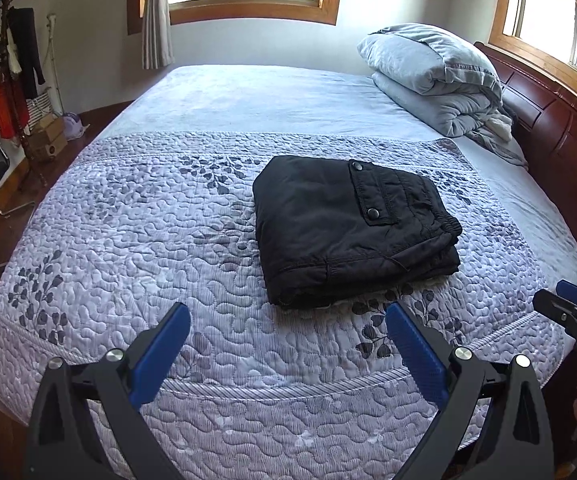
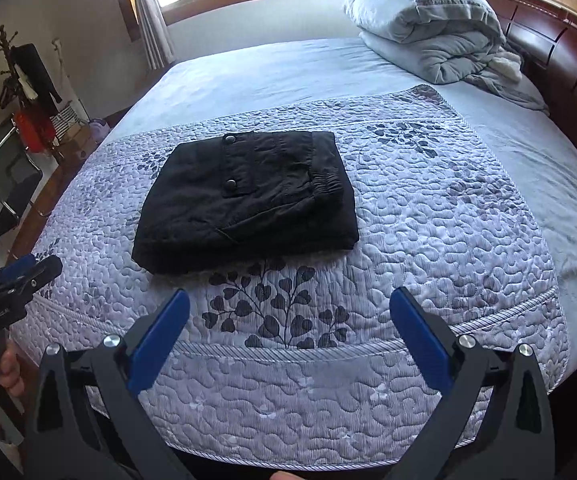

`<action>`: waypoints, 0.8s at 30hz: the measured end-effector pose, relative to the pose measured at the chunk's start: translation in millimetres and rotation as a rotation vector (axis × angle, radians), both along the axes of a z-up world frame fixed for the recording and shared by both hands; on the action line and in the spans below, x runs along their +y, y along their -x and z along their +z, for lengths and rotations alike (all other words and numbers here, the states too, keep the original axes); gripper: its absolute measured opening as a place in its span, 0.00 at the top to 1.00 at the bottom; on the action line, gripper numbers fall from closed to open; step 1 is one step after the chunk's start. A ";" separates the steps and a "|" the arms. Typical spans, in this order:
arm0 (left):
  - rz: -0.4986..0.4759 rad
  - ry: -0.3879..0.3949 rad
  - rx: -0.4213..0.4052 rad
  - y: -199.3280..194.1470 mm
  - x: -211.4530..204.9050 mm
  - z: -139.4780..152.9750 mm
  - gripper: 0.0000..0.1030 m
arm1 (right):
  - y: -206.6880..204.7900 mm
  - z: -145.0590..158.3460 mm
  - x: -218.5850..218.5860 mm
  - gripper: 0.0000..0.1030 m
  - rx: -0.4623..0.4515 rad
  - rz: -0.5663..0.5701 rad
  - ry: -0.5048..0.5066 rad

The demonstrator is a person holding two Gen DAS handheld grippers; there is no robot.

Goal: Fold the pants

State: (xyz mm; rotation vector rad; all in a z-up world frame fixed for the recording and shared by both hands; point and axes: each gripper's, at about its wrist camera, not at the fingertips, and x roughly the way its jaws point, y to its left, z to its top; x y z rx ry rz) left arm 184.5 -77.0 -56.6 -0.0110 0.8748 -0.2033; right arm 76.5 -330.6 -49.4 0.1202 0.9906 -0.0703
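Black pants [image 1: 348,228] lie folded into a compact rectangle on the quilted lilac bedspread [image 1: 148,240], pocket flap with two snaps on top. They also show in the right wrist view [image 2: 248,200]. My left gripper [image 1: 288,320] is open and empty, held above the bed's near edge, short of the pants. My right gripper [image 2: 288,308] is open and empty, also back from the pants. The right gripper shows at the right edge of the left wrist view [image 1: 572,304]; the left gripper shows at the left edge of the right wrist view [image 2: 20,276].
A folded grey duvet [image 1: 436,76] sits at the head of the bed by the dark wooden headboard [image 1: 548,120]. A coat rack [image 1: 12,64], a chair [image 2: 4,184] and boxes [image 1: 46,140] stand left of the bed. Windows are behind.
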 end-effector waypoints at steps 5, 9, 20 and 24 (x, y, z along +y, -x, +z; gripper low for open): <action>-0.002 0.007 0.000 -2.0 -0.7 0.4 0.04 | -0.2 -3.4 -2.1 0.03 0.008 -0.008 -0.002; -0.005 0.006 0.004 -2.8 -1.8 -1.3 0.04 | -0.3 -5.1 -3.2 0.03 0.009 -0.009 0.003; -0.015 0.003 0.013 -4.0 -5.3 -5.8 0.04 | -1.2 -6.9 -5.5 0.03 0.013 -0.011 0.004; -0.016 0.004 0.017 -5.1 -5.1 -6.7 0.04 | -1.6 -8.0 -6.5 0.03 0.015 -0.011 0.007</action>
